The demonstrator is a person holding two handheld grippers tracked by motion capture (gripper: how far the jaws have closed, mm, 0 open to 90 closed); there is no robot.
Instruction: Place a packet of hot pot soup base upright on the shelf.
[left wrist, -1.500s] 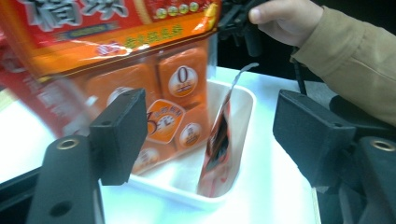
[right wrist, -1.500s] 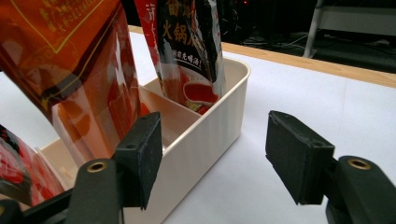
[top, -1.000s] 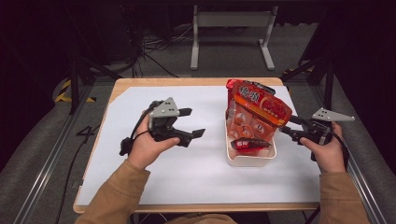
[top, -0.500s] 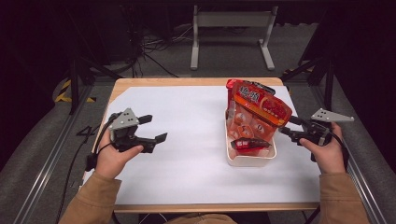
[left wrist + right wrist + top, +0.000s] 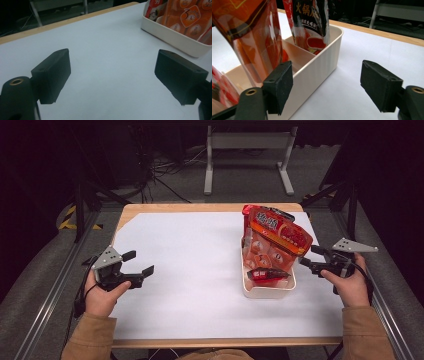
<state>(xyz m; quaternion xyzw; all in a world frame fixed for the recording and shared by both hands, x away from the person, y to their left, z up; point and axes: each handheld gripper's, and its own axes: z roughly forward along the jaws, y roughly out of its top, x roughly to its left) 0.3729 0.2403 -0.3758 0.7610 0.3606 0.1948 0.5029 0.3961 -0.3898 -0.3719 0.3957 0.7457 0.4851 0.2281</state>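
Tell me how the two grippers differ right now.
The left gripper hovers over bare white table, far from the bin; the right gripper sits at the bin's edge, one jaw by its wall. The left points right, the right points left. Both are open and hold nothing.

"火锅" on the dark pouch [image 5: 310, 22], "3" on the orange packet [image 5: 191, 15]

Tan sleeves [image 5: 90, 340] on both arms, black grippers with chunky square pads [image 5: 53, 75], grey triangle plates [image 5: 106, 257] on top, brass-ringed screw holes [image 5: 251, 92].
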